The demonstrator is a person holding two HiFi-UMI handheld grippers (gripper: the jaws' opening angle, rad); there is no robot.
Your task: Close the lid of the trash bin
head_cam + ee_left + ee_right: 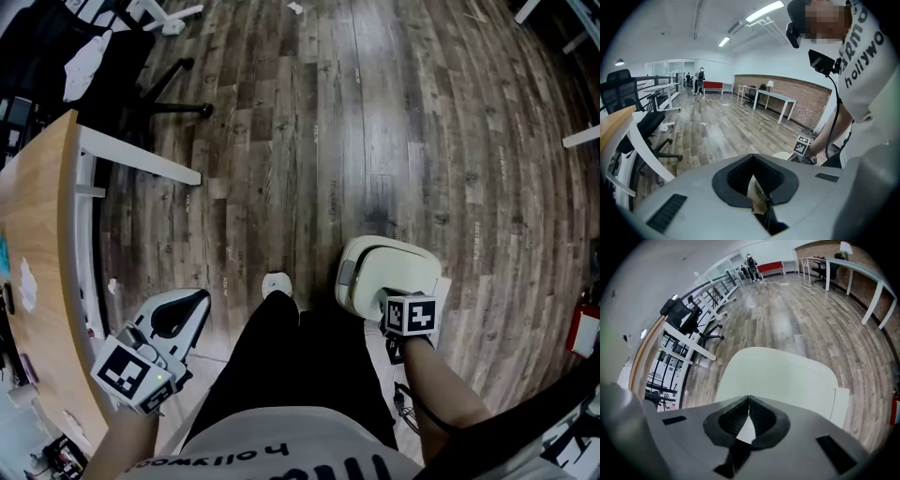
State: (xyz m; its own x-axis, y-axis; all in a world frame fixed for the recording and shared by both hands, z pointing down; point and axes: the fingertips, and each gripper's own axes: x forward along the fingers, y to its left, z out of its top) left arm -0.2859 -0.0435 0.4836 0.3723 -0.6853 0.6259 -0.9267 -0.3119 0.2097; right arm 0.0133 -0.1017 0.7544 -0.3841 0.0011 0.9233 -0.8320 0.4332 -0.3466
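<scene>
Cream plastic, the bin [373,265] stands on the wood floor [375,122] just beside the person's right leg, with a white shoe [277,283] near its left side. Its lid [778,376] looks already down. In the head view the top reads as one flat, rounded slab with no dark opening showing. In the right gripper view the same pale surface lies level beneath the tool, with only a thin seam along its right edge. The right gripper [401,307] sits over the near part of the lid, its fingers [740,416] brought together tip to tip with nothing between them. Whether the tips press on the plastic or hang just above it cannot be told. The left gripper [183,312] is held well apart from the bin, on the other side of the person's legs and near the edge of a wooden tabletop [37,216]. It points out across the room, and its fingers are likewise closed, gripping nothing that can be made out. By this showing the closing itself is done or all but done. What may remain is a last push to seat the lid, if it has not latched, and then lifting the right gripper away.
</scene>
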